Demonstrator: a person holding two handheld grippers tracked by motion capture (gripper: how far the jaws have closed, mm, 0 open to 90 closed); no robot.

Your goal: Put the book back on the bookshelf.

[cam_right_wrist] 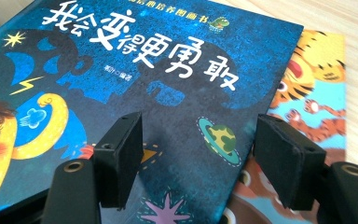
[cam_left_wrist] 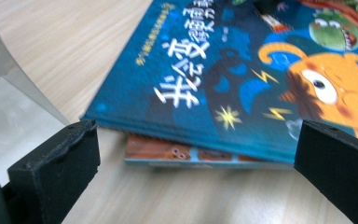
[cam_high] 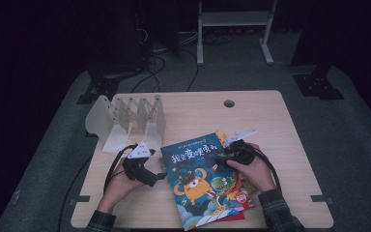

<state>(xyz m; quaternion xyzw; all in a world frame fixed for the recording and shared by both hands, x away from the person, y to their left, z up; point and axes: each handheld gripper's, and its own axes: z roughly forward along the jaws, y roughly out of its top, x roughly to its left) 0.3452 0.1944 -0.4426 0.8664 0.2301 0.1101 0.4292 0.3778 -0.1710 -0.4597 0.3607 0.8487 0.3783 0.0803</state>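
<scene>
A blue picture book (cam_high: 195,166) with an orange monster on its cover tops a small stack of books near the table's front middle. My left gripper (cam_high: 158,177) is open at the stack's left edge. In the left gripper view its jaws stand wide apart before the blue book's edge (cam_left_wrist: 205,140), with a thinner book (cam_left_wrist: 168,154) underneath. My right gripper (cam_high: 221,161) rests open over the blue book's right side. In the right gripper view its jaws hover just above the blue cover (cam_right_wrist: 186,93), beside a tiger book (cam_right_wrist: 317,98) that pokes out from under it.
A white slotted book rack (cam_high: 125,121) stands at the table's back left, just beyond my left hand; its panel (cam_left_wrist: 9,93) shows in the left gripper view. A cable hole (cam_high: 229,103) sits near the far edge. Bare tabletop (cam_high: 270,121) lies behind and right of the books.
</scene>
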